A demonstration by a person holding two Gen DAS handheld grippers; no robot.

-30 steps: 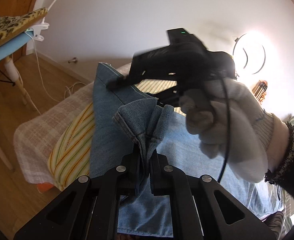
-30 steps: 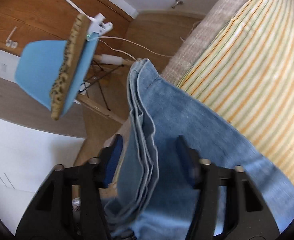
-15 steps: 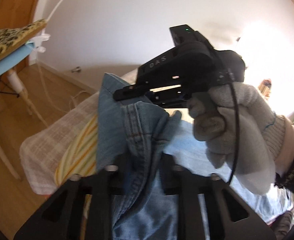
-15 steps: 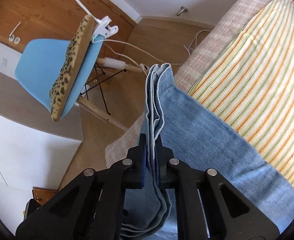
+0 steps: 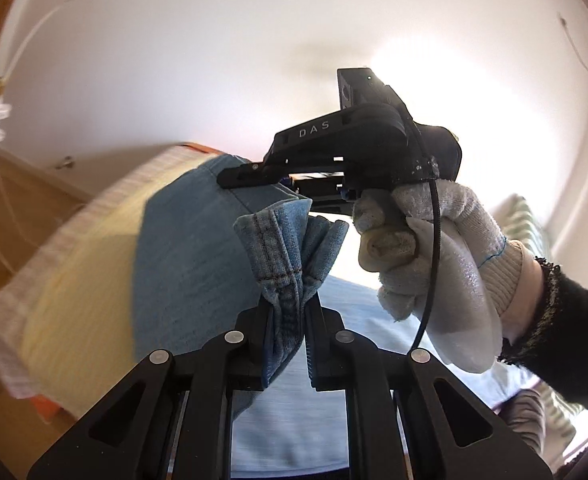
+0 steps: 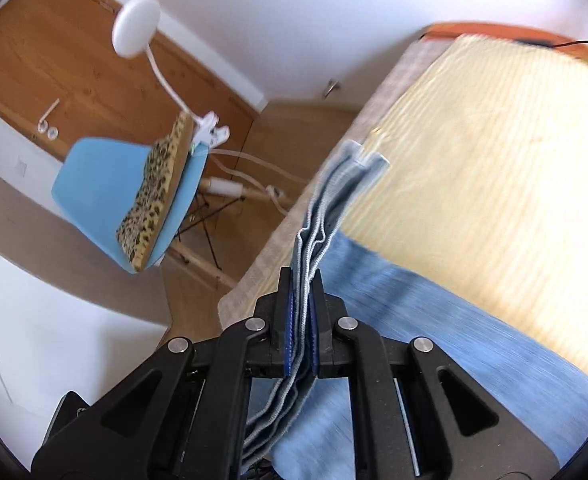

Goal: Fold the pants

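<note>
Pants (image 5: 190, 264) hang lifted above the bed (image 5: 74, 280); the left gripper (image 5: 288, 320) pinches a bunched hem so the cloth can be carried over. From the right wrist, the right gripper (image 6: 302, 316) clamps stacked denim edges, likely keeping layers aligned.

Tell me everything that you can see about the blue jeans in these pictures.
The jeans are light blue denim with stitched hems and seams. Both grippers are shut on them: the left gripper pinches a bunched, seamed hem, and the right gripper clamps several stacked layers edge-on. The cloth between them is lifted, while the rest drapes down onto the yellow striped sheet on the bed. The wide part looks smooth; the gripped edges are crumpled. Parts of the fabric are motion-blurred.
</note>
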